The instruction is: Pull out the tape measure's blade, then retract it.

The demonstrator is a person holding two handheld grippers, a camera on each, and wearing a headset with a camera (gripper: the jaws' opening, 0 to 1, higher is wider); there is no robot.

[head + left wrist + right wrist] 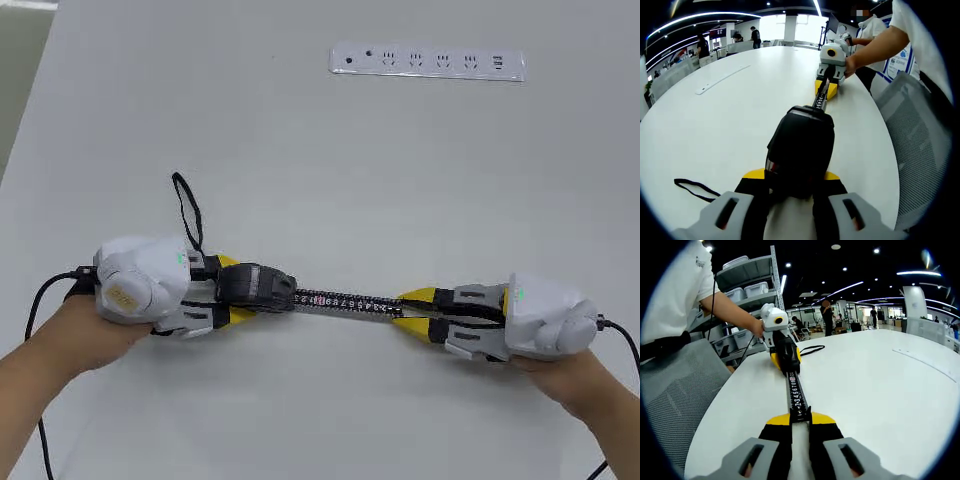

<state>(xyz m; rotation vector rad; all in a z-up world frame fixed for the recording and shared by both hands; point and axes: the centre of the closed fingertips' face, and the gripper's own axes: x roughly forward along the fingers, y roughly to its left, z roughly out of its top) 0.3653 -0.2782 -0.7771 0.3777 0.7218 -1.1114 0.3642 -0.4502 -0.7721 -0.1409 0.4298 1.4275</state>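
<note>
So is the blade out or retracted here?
Out, partly: a numbered stretch of blade runs from the case in the left gripper to the right gripper, shut on its tip.

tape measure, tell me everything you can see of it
The tape measure has a black, plastic-looking case with a thin black wrist strap trailing on the white table. The left gripper clamps the case between its yellow-tipped jaws. Its dark blade, printed with white numbers, is partly pulled out, running straight to the right gripper, which pinches its end.
</note>
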